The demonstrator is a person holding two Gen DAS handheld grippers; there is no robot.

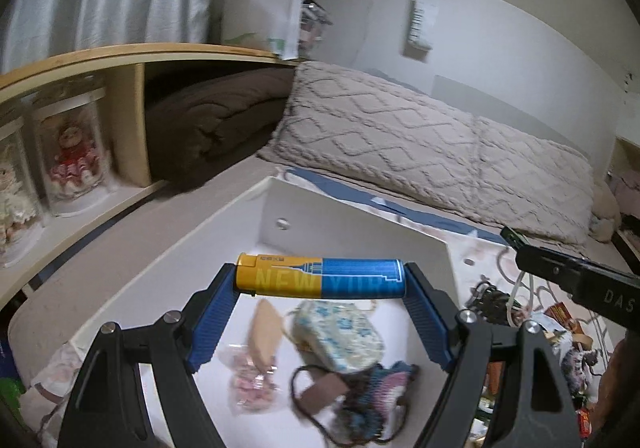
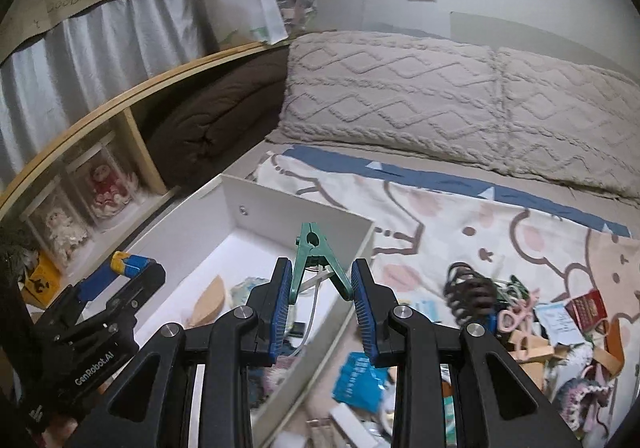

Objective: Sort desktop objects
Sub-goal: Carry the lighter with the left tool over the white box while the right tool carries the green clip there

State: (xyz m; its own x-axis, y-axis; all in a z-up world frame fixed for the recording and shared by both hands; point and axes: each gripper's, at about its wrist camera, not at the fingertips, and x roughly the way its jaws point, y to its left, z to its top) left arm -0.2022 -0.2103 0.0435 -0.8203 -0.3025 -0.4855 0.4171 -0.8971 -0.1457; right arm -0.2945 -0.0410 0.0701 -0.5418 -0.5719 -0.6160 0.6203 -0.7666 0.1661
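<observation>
Glossy printed yellow-blue tube [image 1: 320,276], smooth. Green clip [image 2: 318,262]: smooth plastic. Gripper pads [image 1: 212,322] ribbed blue rubbery, arms matt black plastic with shiny metal screws. White box [image 1: 352,219]: smooth matt board. Far pillows [image 2: 460,95]: rough tufted cloth. Left shelf [image 2: 132,95]: light wood.

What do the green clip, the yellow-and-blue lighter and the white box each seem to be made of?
Green clip: likely moulded plastic, smooth, uniform colour. Yellow-and-blue lighter: glossy printed casing, probably plastic. White box: flat matte panels, a metal fitting; probably coated board.
</observation>
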